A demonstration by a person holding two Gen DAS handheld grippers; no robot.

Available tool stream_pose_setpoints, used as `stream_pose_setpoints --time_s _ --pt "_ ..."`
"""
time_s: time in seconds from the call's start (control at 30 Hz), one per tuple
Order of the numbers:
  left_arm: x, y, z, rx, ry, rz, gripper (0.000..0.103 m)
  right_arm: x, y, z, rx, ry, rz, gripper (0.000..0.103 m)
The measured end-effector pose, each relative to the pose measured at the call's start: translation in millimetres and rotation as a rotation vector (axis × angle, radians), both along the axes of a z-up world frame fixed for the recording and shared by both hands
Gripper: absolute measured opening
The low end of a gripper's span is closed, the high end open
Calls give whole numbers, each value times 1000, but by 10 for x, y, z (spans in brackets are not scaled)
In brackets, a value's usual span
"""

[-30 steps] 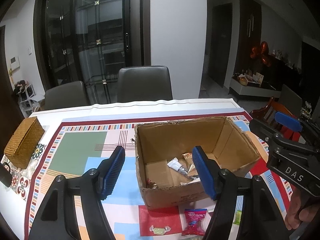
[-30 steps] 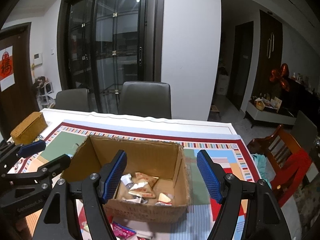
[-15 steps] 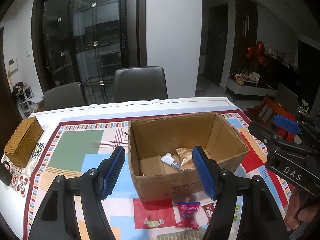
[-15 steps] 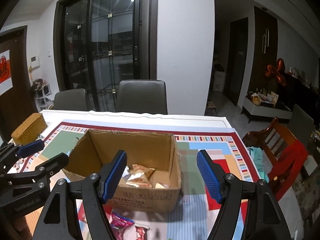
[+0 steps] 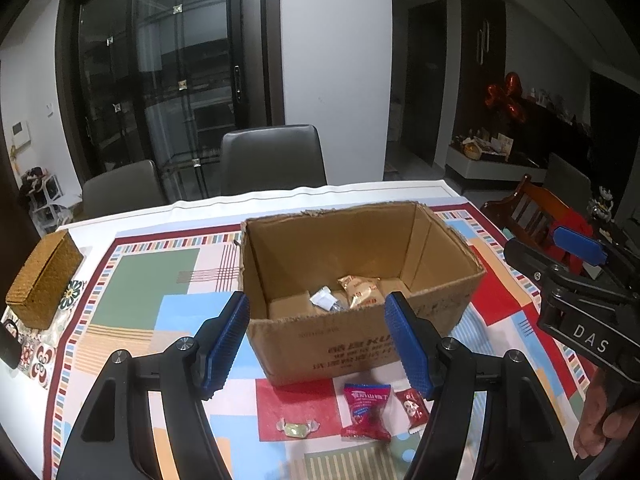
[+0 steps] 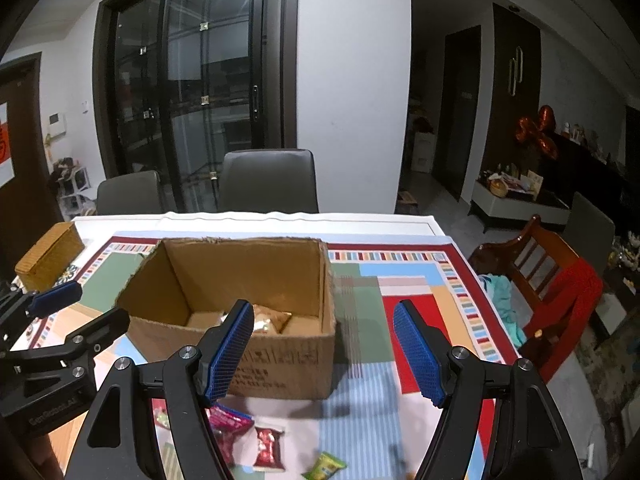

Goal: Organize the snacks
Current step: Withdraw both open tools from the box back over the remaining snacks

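both grippers have drawn back from the cardboard box [image 5: 360,280], uncovering more snacks in front of it. left wrist view: the left gripper [image 5: 318,344] has its jaws apart and empty; a red packet [image 5: 366,410], a small red packet [image 5: 412,408] and a wrapped candy [image 5: 298,428] lie on the tablecloth [image 5: 152,280]. right wrist view: the right gripper [image 6: 324,354] is also spread with nothing in it; a green packet [image 6: 326,466] lies near the box.
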State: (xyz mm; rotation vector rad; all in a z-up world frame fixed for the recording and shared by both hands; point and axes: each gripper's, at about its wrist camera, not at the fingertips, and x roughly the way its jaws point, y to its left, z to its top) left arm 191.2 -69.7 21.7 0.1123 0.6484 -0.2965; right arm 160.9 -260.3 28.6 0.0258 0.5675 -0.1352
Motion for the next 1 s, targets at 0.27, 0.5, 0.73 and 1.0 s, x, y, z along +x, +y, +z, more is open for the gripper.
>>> stream_pose_setpoints --time_s 0.27,0.5,0.73,1.0 --pt "-91 -14 -66 3 12 -11 69 -89 -25 -76 7 14 -22 73" --pt "-148 -32 -170 -2 31 -18 69 -182 -36 -155 3 19 -42 73" --pt "-202 -60 -339 -1 58 -31 69 -250 -72 -318 17 43 -56 73" --pt "-264 -115 -453 13 64 -45 69 -301 -80 -462 19 66 -68 73"
